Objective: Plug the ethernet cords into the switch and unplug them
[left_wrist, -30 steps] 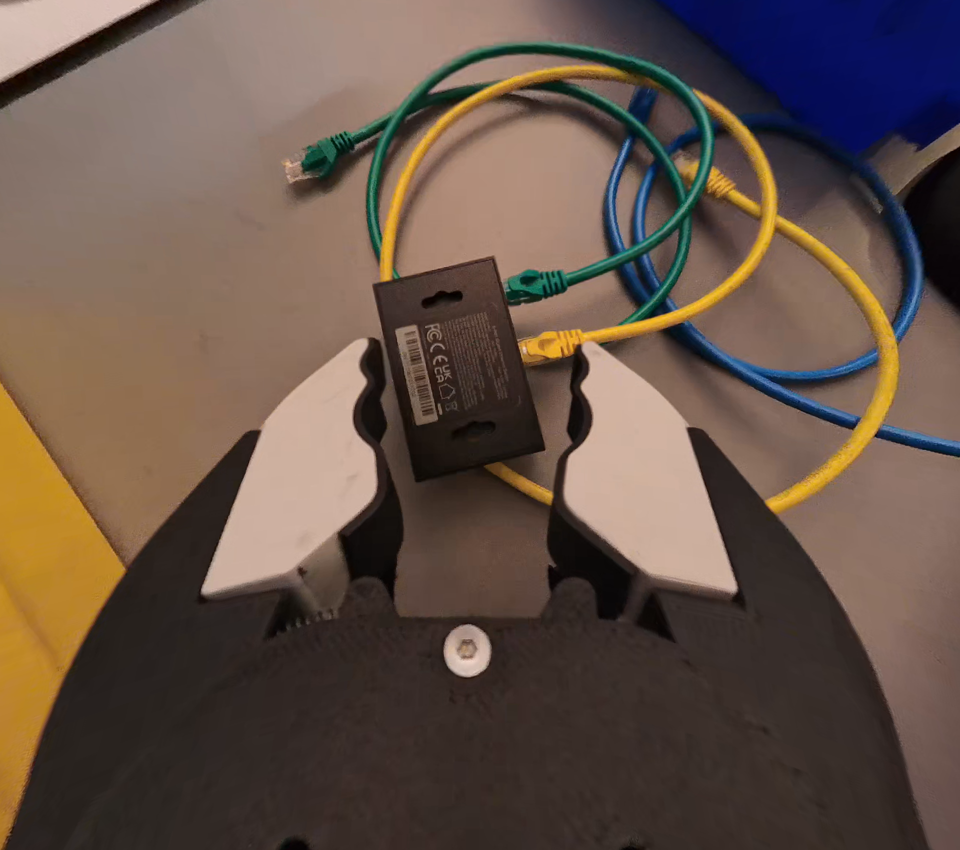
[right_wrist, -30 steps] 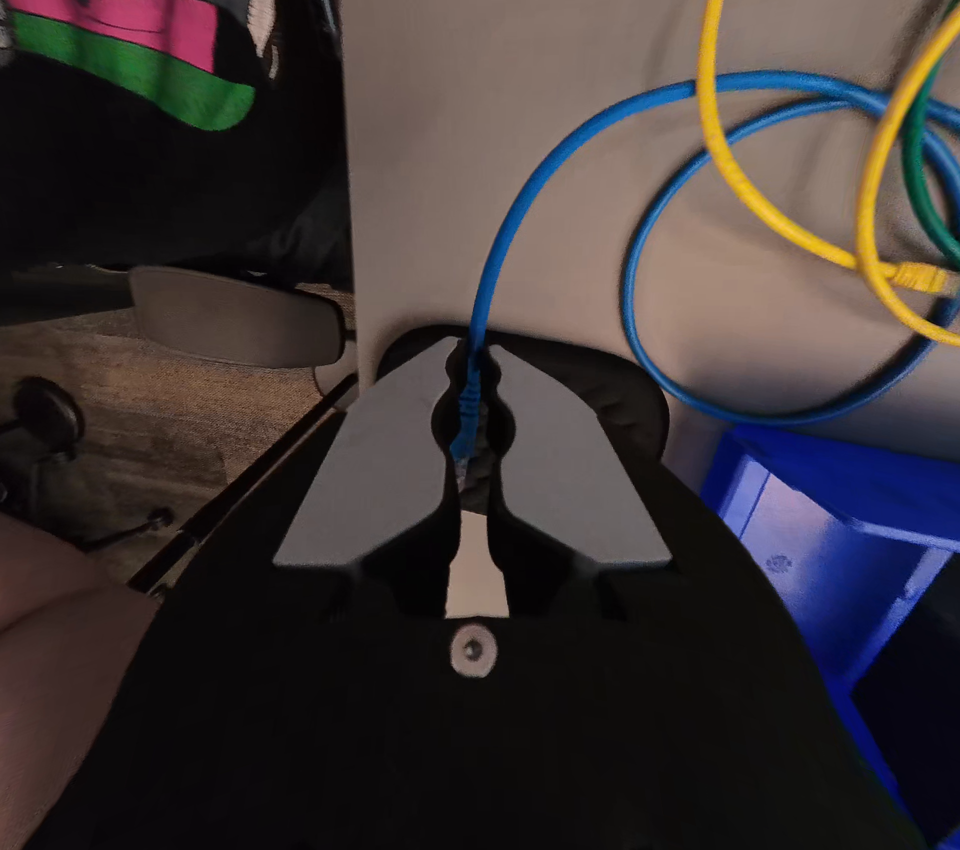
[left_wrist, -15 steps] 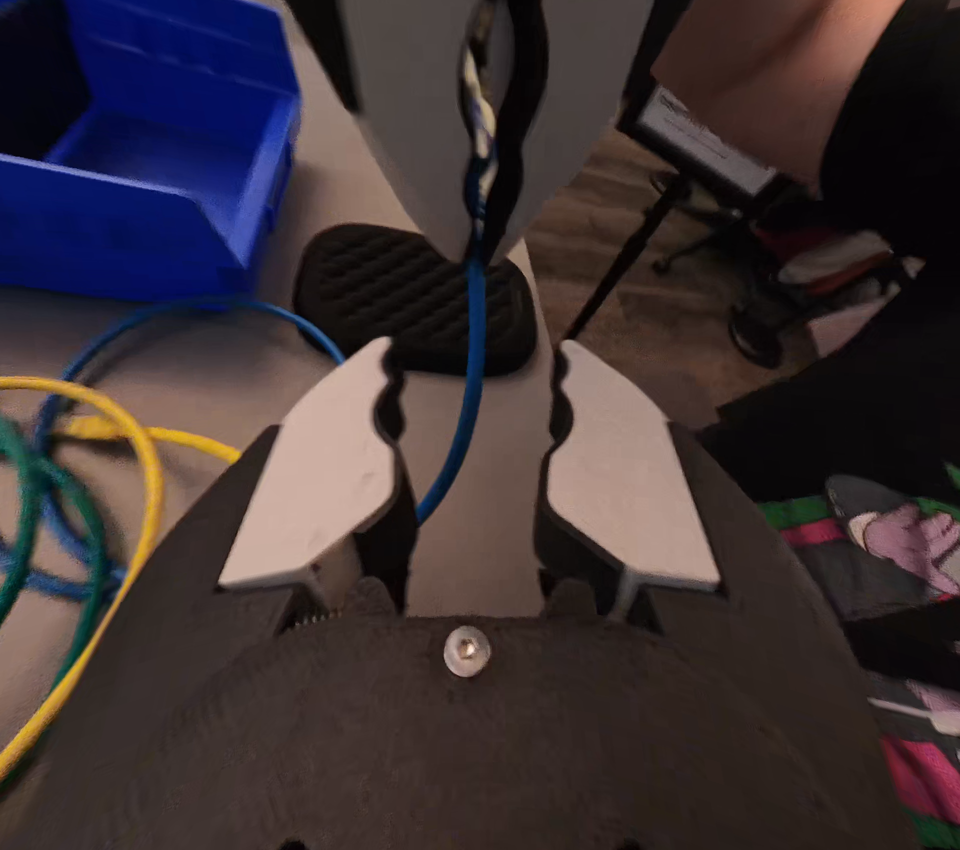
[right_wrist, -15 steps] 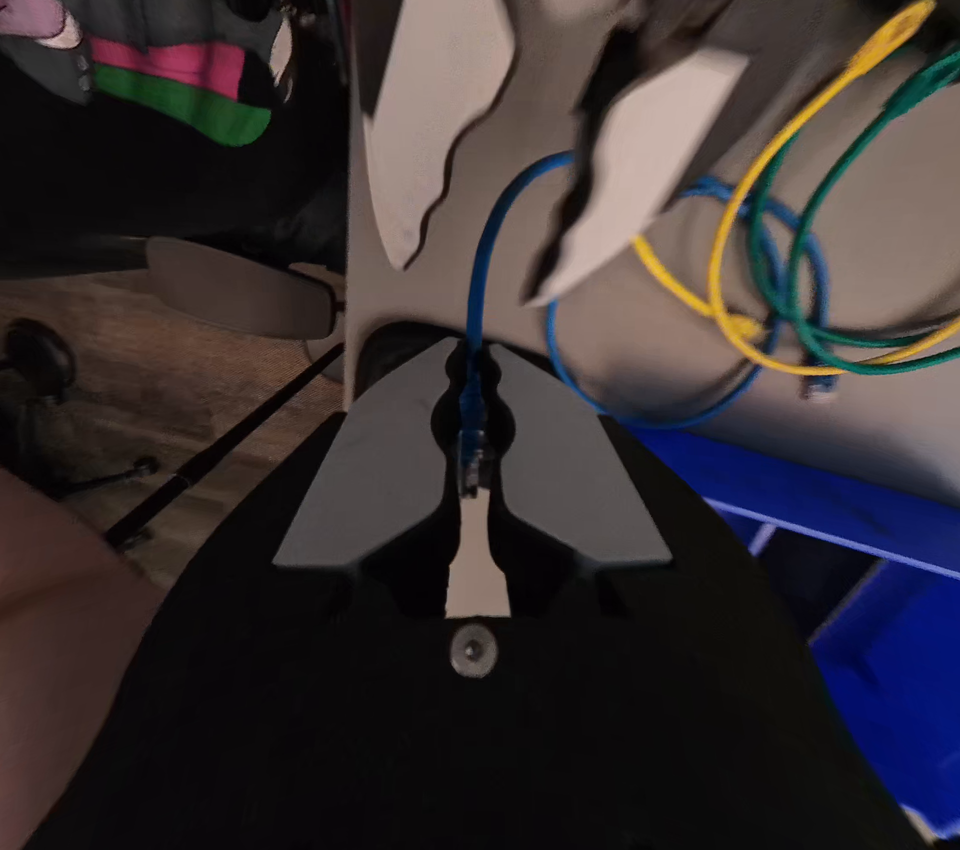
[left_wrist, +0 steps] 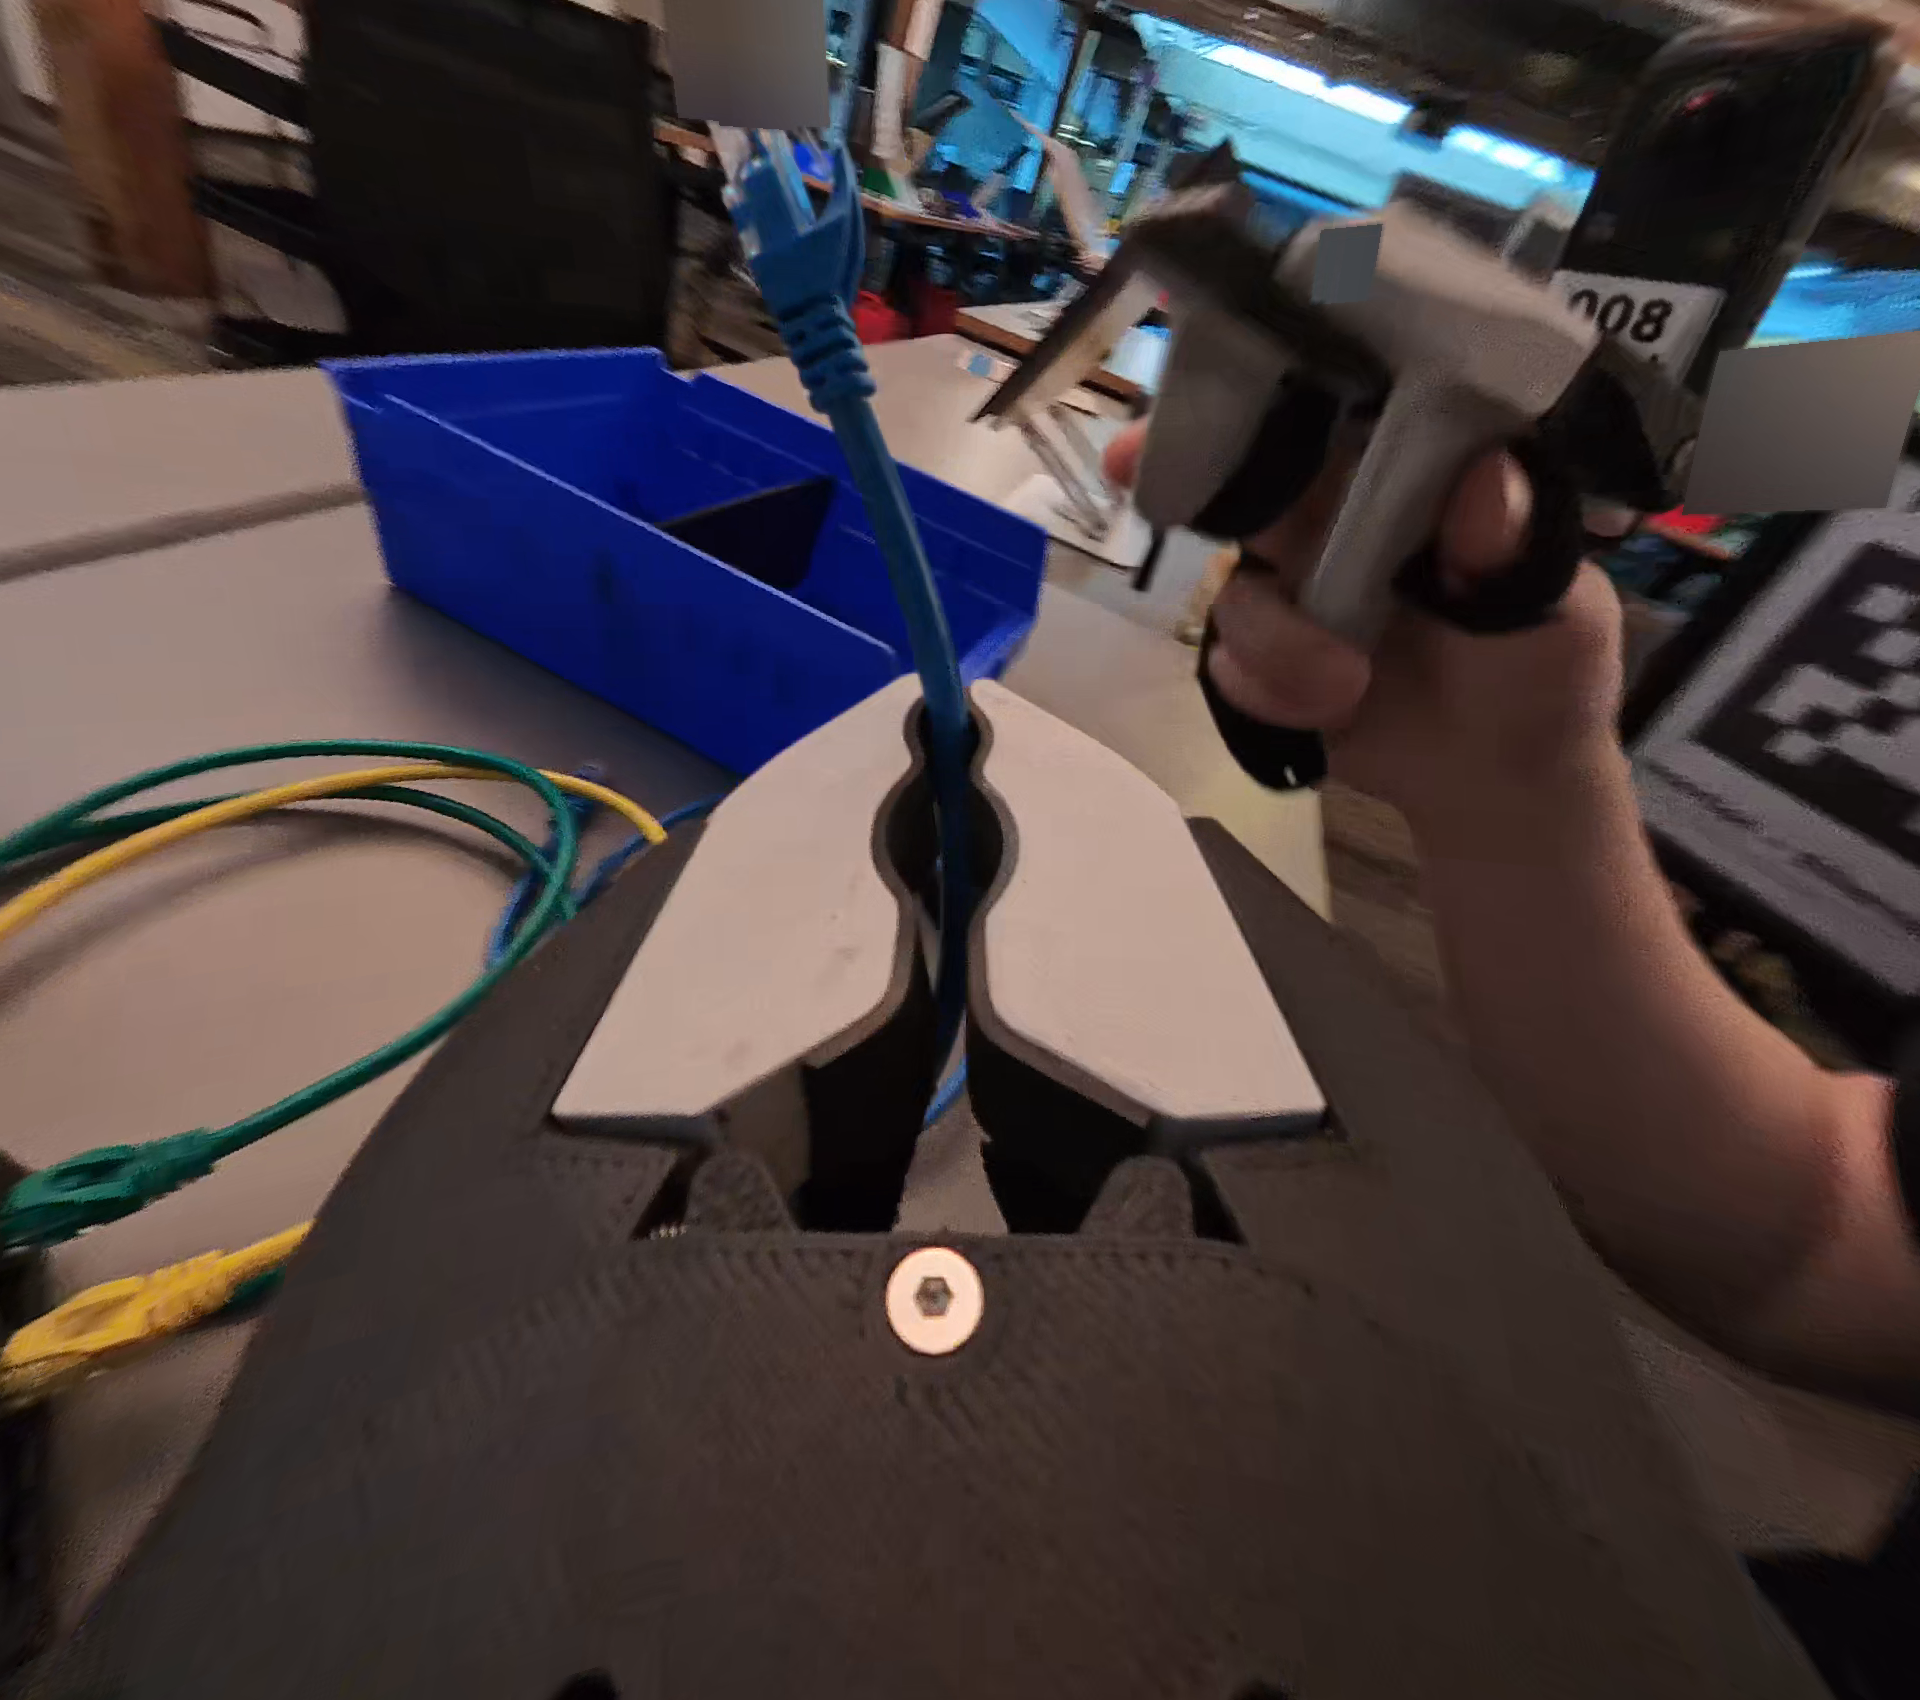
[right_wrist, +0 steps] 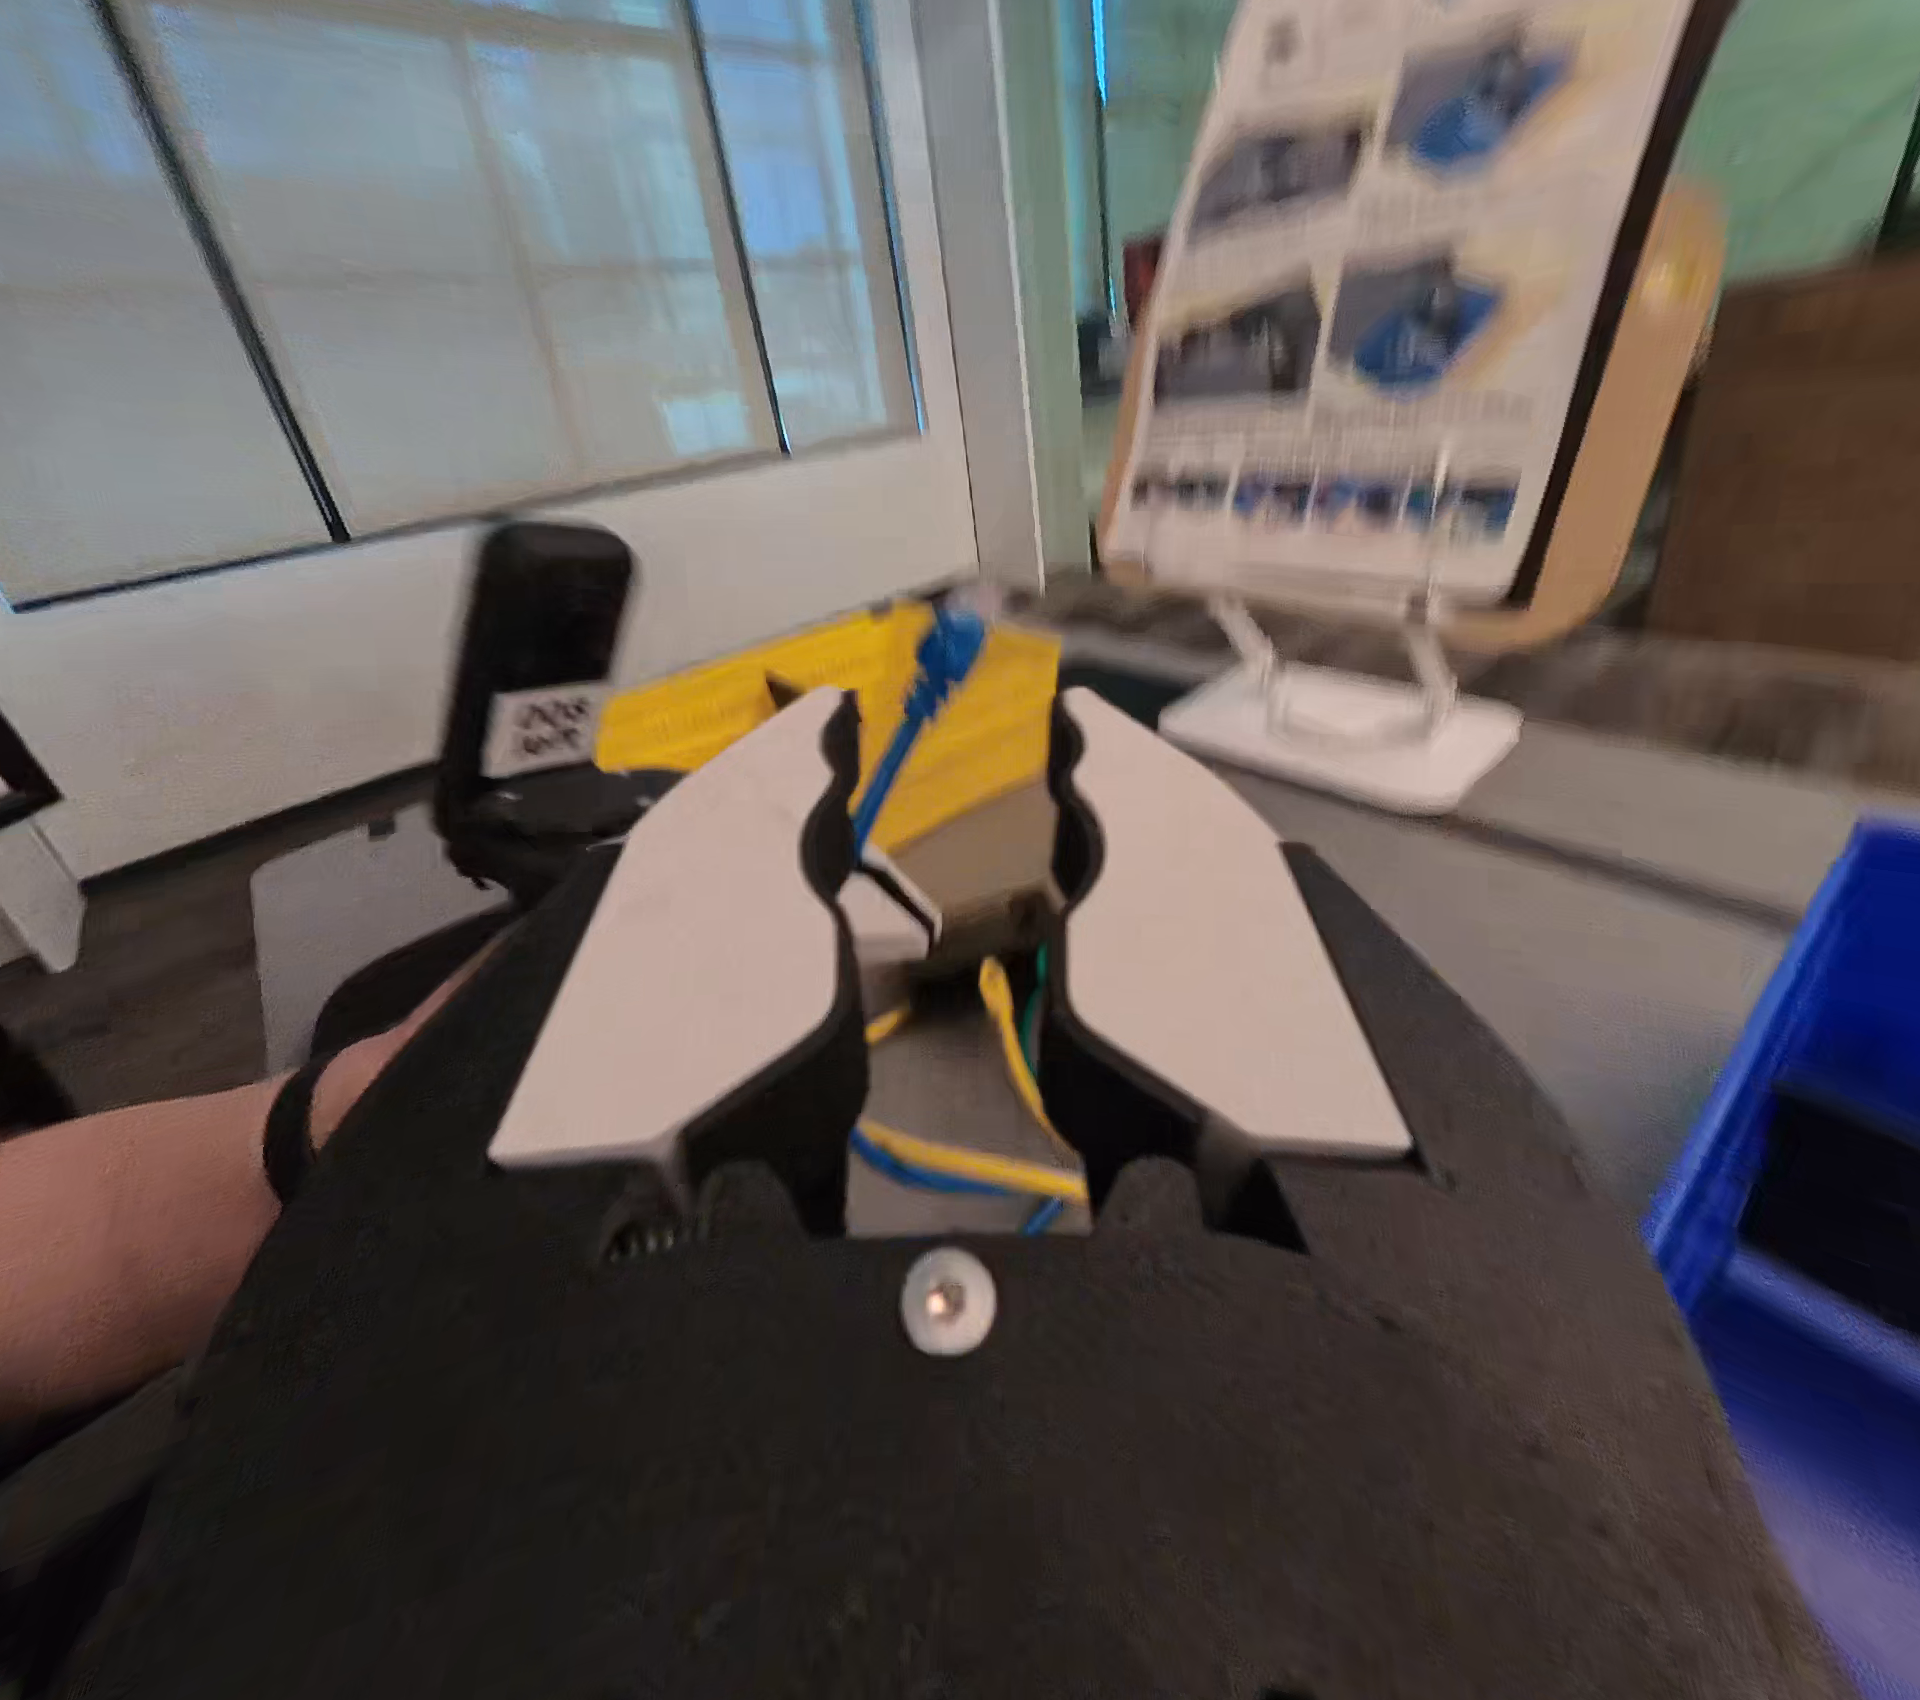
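Pinching the blue cord (left_wrist: 891, 528) just below its boot, left gripper (left_wrist: 943, 720) has fingers pressed together on it; plug (left_wrist: 774, 190) stands up toward 12 o'clock, long axis near vertical, tilted slightly to 11. Right gripper (right_wrist: 951, 715) is spread, holding nothing, plug showing between its tips toward 12. Switch not in view. Green cord (left_wrist: 312, 1100) and yellow cord (left_wrist: 135, 1312) lie at 8 o'clock on the table (left_wrist: 208, 611), so the switch likely sits off that way; left gripper carries the plug.
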Motion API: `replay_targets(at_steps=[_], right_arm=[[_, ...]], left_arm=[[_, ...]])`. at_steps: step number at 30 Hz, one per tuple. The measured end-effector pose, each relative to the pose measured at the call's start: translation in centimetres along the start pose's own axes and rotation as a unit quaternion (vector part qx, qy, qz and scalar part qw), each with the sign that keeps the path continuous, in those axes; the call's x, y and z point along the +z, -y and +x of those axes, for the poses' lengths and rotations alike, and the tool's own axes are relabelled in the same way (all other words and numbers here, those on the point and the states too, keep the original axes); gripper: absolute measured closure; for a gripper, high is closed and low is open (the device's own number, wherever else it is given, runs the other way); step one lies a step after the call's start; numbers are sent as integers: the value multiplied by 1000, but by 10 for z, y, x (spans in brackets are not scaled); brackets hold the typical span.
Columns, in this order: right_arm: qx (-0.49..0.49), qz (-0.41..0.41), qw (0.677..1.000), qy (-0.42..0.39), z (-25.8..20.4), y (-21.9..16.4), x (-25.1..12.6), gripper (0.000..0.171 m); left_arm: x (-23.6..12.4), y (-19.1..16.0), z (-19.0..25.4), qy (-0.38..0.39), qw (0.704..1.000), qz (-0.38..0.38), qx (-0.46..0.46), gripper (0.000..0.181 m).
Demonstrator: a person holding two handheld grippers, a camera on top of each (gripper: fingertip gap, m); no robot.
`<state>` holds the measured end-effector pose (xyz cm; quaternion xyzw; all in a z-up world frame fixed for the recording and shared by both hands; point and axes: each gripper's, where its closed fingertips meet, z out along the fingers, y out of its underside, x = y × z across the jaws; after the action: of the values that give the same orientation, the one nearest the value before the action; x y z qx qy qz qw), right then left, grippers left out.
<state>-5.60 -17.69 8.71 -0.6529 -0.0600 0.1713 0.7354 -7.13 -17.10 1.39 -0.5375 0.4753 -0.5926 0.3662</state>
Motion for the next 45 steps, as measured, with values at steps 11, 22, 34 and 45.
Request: replay_targets(at_steps=[11, 22, 34, 45], right_arm=[[-42, -166, 985, 26, -5, -45, 25, 161], [-230, -240, 939, 86, -36, -63, 29, 155], [9, 90, 996, 25, -88, -57, 52, 134], [2, 280, 960, 3, -45, 1, 63, 124]], left_arm=[[-23, 19, -5, 102, 989, 45, 92, 134], [-21, 38, 14, -28, 994, -103, 5, 165], [17, 106, 21, 2, 996, -78, 48, 165], [-27, 174, 33, 45, 993, -24, 102, 166]])
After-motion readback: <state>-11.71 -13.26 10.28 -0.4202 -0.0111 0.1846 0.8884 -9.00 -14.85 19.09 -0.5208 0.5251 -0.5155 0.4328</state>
